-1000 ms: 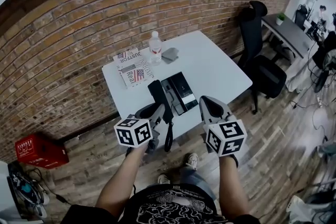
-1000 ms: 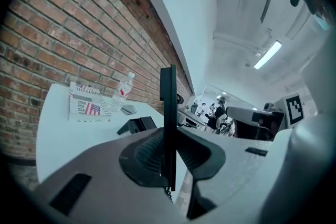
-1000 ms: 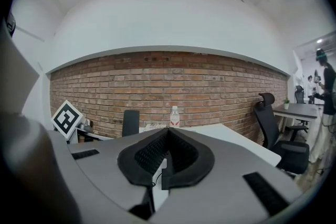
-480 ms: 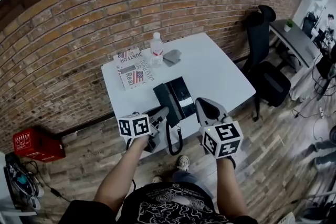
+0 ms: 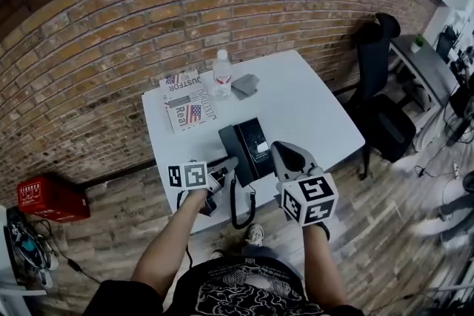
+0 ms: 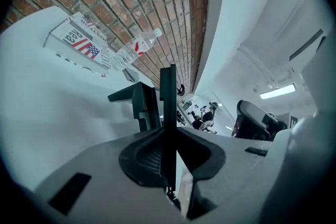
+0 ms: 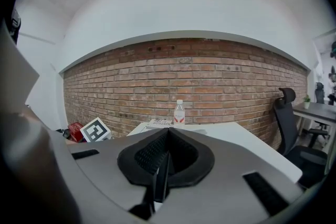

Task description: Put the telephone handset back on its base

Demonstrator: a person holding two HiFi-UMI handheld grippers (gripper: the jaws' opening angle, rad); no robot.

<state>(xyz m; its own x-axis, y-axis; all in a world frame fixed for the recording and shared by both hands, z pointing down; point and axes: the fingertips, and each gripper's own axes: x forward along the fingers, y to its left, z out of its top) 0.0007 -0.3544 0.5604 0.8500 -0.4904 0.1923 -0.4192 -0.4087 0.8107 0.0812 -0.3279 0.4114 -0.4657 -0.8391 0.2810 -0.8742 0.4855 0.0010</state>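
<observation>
The black telephone base [image 5: 255, 143] stands near the front edge of the white table [image 5: 296, 103]. The handset [image 5: 230, 150] lies along the base's left side; whether it is seated in the cradle I cannot tell. Its coiled cord [image 5: 235, 209] hangs in a loop over the table's front edge. My left gripper [image 5: 227, 166] is shut and empty, its tips just at the handset's near end. In the left gripper view the phone [image 6: 138, 105] rises straight ahead. My right gripper [image 5: 284, 156] is shut, with nothing in it, beside the base's right front corner.
A water bottle [image 5: 221, 72], a magazine [image 5: 187, 101] and a small grey object [image 5: 244, 84] sit at the table's back by the brick wall. A black office chair [image 5: 378, 96] stands to the right. On the floor to the left is a red crate [image 5: 46, 197].
Both grippers sit a little nearer the table's front edge than before. The cord hung straight down a second ago and now forms a loop. The head view has shifted slightly.
</observation>
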